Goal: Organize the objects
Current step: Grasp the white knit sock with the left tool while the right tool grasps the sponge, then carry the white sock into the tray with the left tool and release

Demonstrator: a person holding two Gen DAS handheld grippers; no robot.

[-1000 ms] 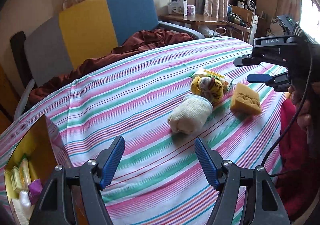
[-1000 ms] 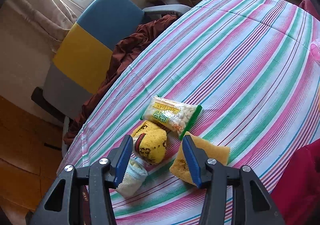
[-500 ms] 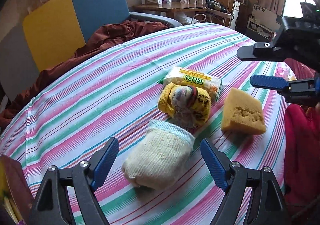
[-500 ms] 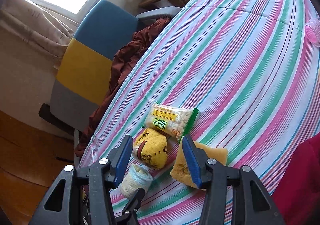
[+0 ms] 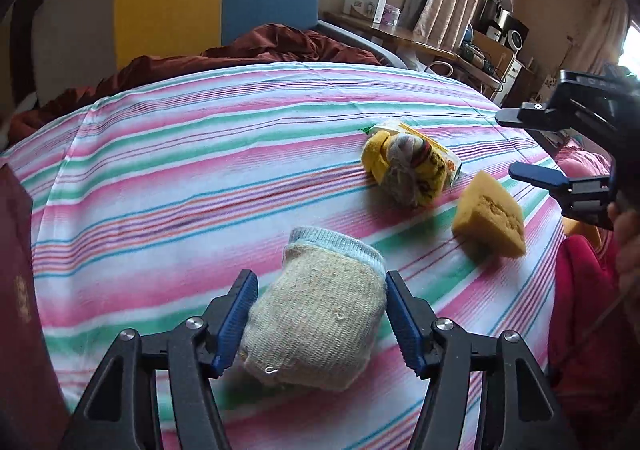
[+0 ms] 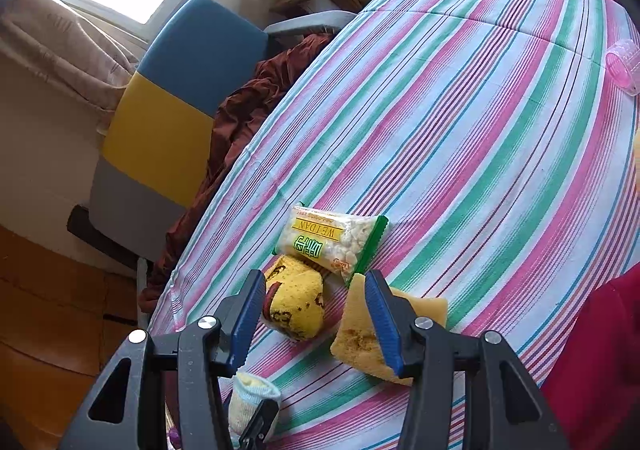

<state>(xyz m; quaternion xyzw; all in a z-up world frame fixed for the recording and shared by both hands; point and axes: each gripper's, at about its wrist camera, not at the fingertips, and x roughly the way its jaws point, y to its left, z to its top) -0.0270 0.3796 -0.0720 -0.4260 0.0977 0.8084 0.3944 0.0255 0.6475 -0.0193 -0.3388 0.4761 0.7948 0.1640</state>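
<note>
Between left gripper point(image 5: 316, 320) pads, at 12 o'clock: rolled sock point(image 5: 316, 314), long axis pointing away, jaws just closing, touching both flanks. Right gripper point(image 6: 316, 316) half-open, empty.

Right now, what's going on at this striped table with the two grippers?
A person is tidying up with a handheld gripper in each hand. The left gripper has just been closing its jaws around the cream rolled sock, its pads against both sides of it. The right gripper hangs open above the yellow patterned sock and the sponge, gripping neither. A snack packet lies beyond them on the striped tablecloth.
</note>
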